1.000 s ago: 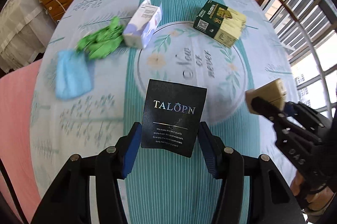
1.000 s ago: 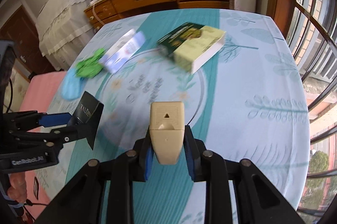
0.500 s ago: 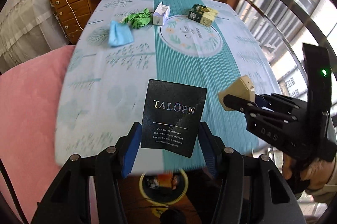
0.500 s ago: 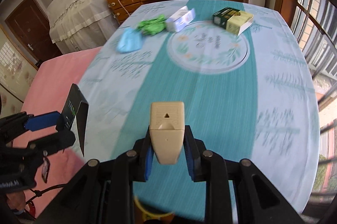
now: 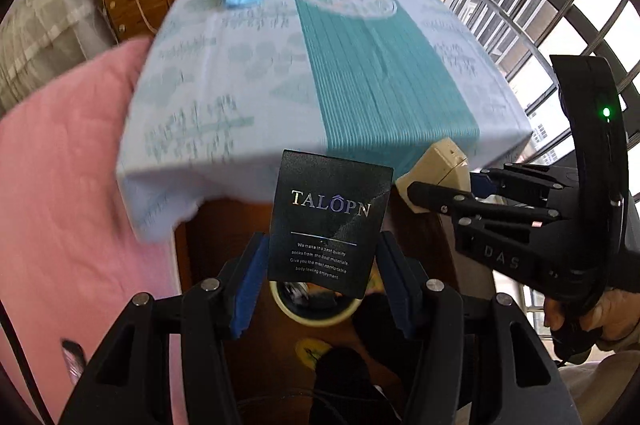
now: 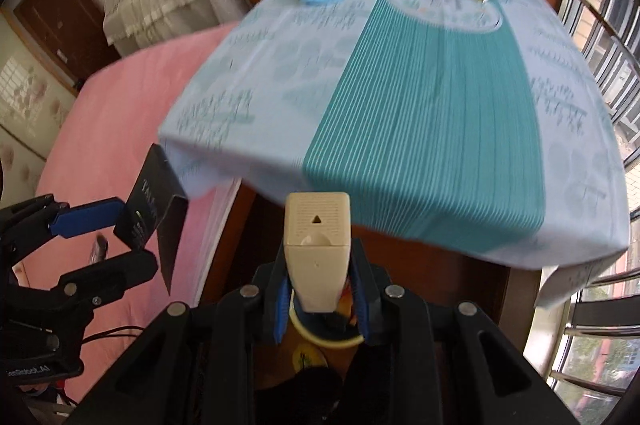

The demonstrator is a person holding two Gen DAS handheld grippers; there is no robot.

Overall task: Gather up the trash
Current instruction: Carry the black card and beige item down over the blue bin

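The left gripper (image 5: 320, 277) pinched a black packet (image 5: 330, 221) and the right gripper (image 6: 318, 289) clamped a beige box (image 6: 317, 245), both off the table's (image 5: 360, 97) near edge. What looked like a bin (image 5: 314, 307) sat below, so the next move was likely to release over it.

Yellow-rimmed bin (image 5: 316, 317) on floor: mostly hidden behind black packet (image 5: 330, 221); in right wrist view behind beige box (image 6: 316, 245); contents unreadable. Tablecloth (image 5: 320, 73) print blurred. Far items at 12 o'clock too small; labels illegible.
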